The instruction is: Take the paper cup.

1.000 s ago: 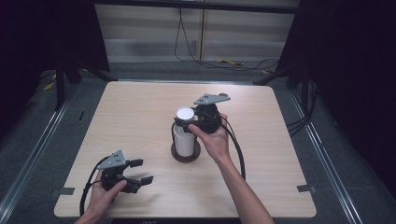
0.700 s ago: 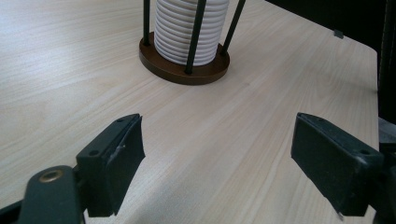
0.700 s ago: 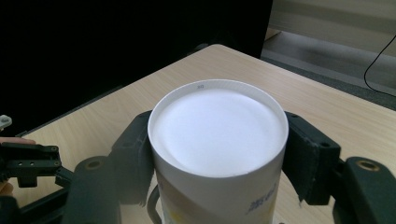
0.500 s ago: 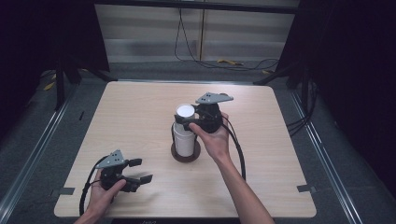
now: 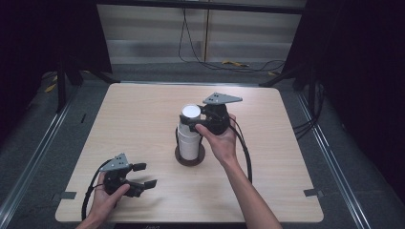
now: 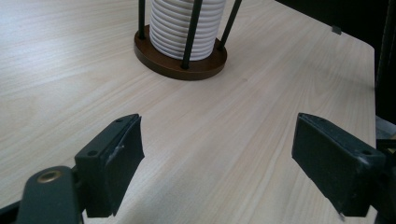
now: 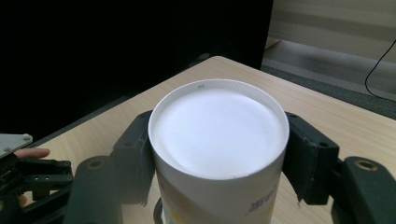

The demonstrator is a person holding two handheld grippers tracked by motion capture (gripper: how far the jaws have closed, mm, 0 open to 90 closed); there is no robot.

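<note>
My right tongs [image 7: 217, 163] have just been closing and now clamp the top paper cup [image 5: 191, 119] of the stack in its holder [image 5: 189, 155] mid-table [image 5: 286, 157], so lift-off remains, while my left tongs [image 5: 143, 175] rest apart nearby.

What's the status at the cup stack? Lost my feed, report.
Right hand-held gripper shut on top cup of stack in holder. Left hand-held gripper open, idle over table. Nothing in the way.

Cup stack [image 6: 187, 25] top cut off by frame edge (left gripper view); cup [image 7: 218, 154] print unreadable
</note>
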